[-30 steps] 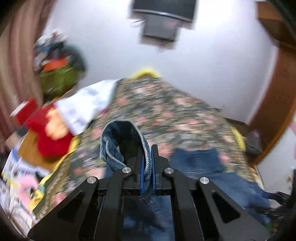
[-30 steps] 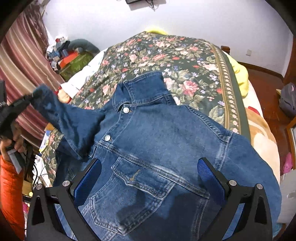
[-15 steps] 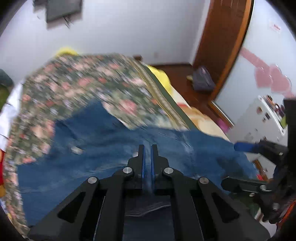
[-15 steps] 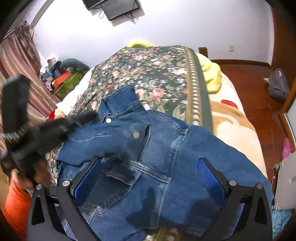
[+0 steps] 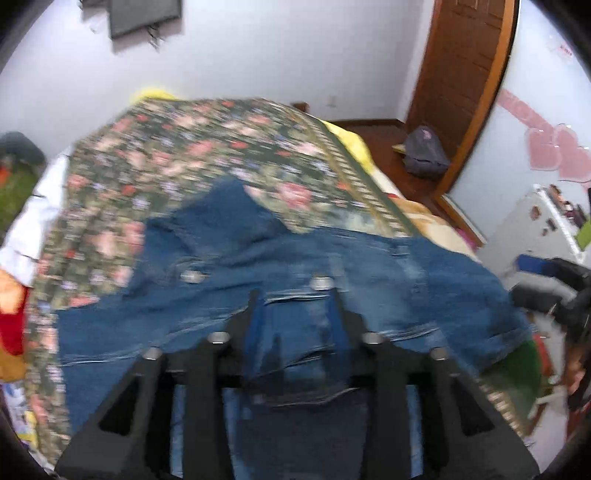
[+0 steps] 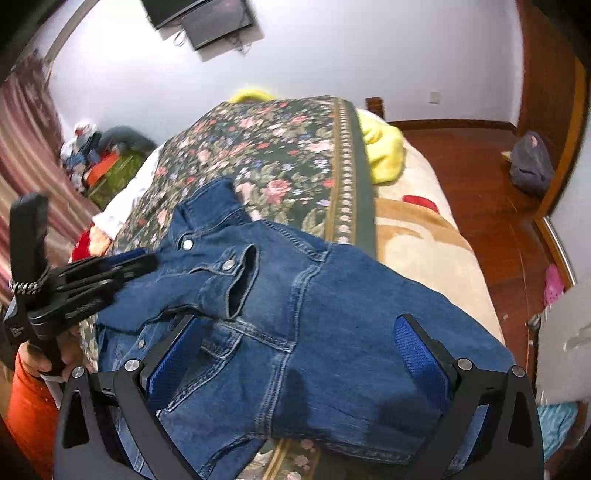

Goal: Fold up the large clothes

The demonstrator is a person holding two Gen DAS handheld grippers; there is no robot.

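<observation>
Both claws gape: left gripper (image 5: 295, 314) above the blue denim jacket (image 6: 314, 314), right gripper (image 6: 299, 343) likewise; only right's view shows its sleeve cuff (image 6: 236, 284) folded across, collar toward the wall.

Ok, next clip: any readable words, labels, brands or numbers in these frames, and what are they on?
None can be read.
Left gripper: small pale marks low on its body, too small to read.
Denim jacket: metal buttons, any embossing too small to tell; no tag in view.
Wall screen: dark, no text.
White cabinet: small stickers, blurred.
</observation>
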